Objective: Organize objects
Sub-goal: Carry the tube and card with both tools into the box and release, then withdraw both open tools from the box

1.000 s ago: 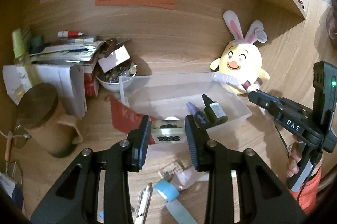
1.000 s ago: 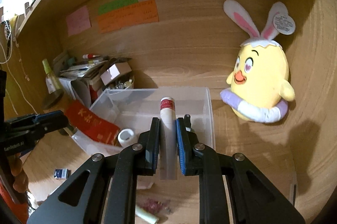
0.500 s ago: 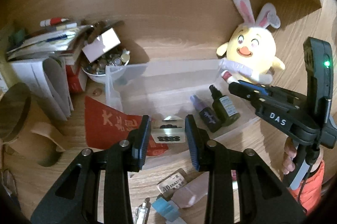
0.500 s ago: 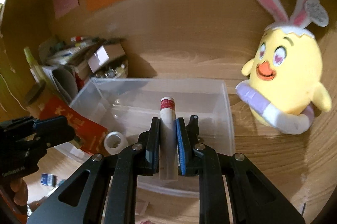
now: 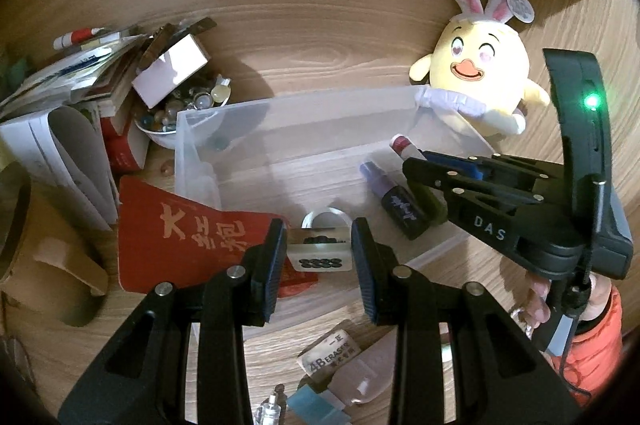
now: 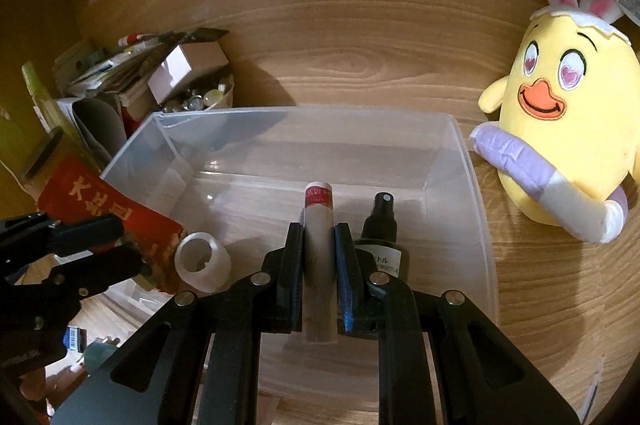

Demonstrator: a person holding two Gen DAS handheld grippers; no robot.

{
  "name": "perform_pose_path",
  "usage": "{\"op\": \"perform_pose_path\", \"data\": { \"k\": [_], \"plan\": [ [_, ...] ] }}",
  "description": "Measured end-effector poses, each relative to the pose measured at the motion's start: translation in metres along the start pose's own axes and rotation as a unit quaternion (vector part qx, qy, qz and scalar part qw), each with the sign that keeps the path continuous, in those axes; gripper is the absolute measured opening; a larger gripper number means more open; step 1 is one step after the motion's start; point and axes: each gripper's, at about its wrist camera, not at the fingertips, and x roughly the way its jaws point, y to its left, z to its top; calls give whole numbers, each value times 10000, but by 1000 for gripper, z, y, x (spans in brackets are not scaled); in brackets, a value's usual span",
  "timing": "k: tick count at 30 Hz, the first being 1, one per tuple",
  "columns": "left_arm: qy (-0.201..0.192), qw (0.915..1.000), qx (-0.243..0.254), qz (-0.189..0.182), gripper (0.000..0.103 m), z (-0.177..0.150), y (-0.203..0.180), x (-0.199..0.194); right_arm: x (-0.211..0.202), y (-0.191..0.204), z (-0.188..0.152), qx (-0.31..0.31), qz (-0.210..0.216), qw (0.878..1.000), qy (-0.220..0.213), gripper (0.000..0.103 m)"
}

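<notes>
While both hands sink toward the clear bin (image 5: 304,113), the left wrist view shows the left tongs (image 5: 319,257) partly closed, pads pressed on a small pale tile (image 5: 320,253) printed with dark dots, which hangs over the bin's near wall at about six o'clock. A second ago the bin sat farther off and higher in this view; now it fills the middle, so the tile is close to being dropped in. Behind the tile stands a roll of tape (image 5: 324,217) on the bin floor. At three o'clock the right tongs (image 5: 416,161) reach in over the bin with a red-capped tube (image 5: 400,145), above a purple spray bottle (image 5: 392,201) lying inside. A red envelope (image 5: 180,237) leans on the bin's left side at nine o'clock, and a yellow plush chick (image 5: 476,69) sits at two o'clock against the wooden back. From the right wrist view, the right tongs (image 6: 319,249) are nearly shut, clamped on the tube (image 6: 318,225), which points toward twelve o'clock over the bin's floor (image 6: 280,201); the bin has grown and drawn nearer here too. Just right of the tube is a dark spray bottle (image 6: 380,229), the tape roll (image 6: 202,261) lies at nine o'clock, and the left tongs (image 6: 100,245) come in from the left edge. I judge both items sit over the bin, with only the release left.
</notes>
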Motion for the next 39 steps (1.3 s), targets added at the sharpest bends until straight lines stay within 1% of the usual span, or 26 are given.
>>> {"op": "perform_pose_path", "data": {
  "k": [5, 6, 7, 8, 9, 10, 12, 14, 16, 17, 19, 20, 22, 23, 25, 26, 28, 31, 33, 39],
  "plan": [
    [35, 10000, 34, 17, 33, 0, -1, 0, 2, 1, 0, -71, 16, 9999, 71, 14],
    [33, 10000, 33, 24, 33, 0, 0, 0, 2, 2, -1, -98, 36, 9999, 96, 17],
    [8, 10000, 31, 44, 33, 1, 0, -2, 2, 3, -1, -107, 42, 9999, 106, 24],
    [-14, 10000, 41, 54, 33, 0, 0, -3, 0, 4, -1, -119, 45, 9999, 102, 29],
    [-25, 10000, 59, 55, 33, 0, -1, -4, -2, 4, -1, -124, 33, 9999, 77, 38],
    [-39, 9999, 79, 58, 34, 1, -1, -5, -5, 4, -2, -136, 1, 9999, 23, 42],
    [-85, 9998, 133, 100, 35, 1, -4, -9, -11, 7, -1, -225, -61, 9997, -55, 43],
    [-142, 9997, 168, 138, 40, 1, -5, -14, -17, 9, 0, -286, -83, 9995, -98, 44],
    [-203, 9996, 163, 132, 47, 1, -7, -19, -25, 10, 0, -337, -89, 9993, -158, 51],
    [-257, 9995, 154, 118, 48, 1, -7, -23, -30, 11, -1, -359, -103, 9991, -216, 54],
    [-319, 9993, 136, 109, 57, 1, -8, -29, -39, 12, -3, -380, -156, 9986, -320, 63],
    [-359, 9992, 124, 114, 59, 0, -8, -32, -44, 13, -5, -406, -209, 9983, -374, 64],
    [-401, 9991, 105, 118, 69, -1, -8, -38, -52, 13, -9, -436, -278, 9977, -432, 70],
    [-416, 9990, 95, 112, 71, -2, -8, -42, -55, 13, -11, -442, -293, 9976, -444, 71],
    [-443, 9989, 85, 109, 80, -4, -9, -48, -63, 12, -15, -438, -301, 9974, -486, 75],
    [-467, 9988, 80, 112, 83, -6, -9, -52, -67, 12, -18, -428, -323, 9972, -514, 76],
    [-532, 9985, 88, 120, 90, -9, -10, -59, -73, 12, -22, -421, -360, 9969, -562, 82],
    [-623, 9977, 122, 219, 93, -15, -10, -71, -83, 12, -30, -427, -351, 9967, -599, 84],
    [-638, 9977, 103, 211, 94, -19, -9, -78, -89, 13, -36, -447, -336, 9966, -608, 84],
    [-682, 9974, -10, 241, 95, -36, -3, -100, -106, 13, -55, -450, -250, 9967, -625, 86]
  ]
}}
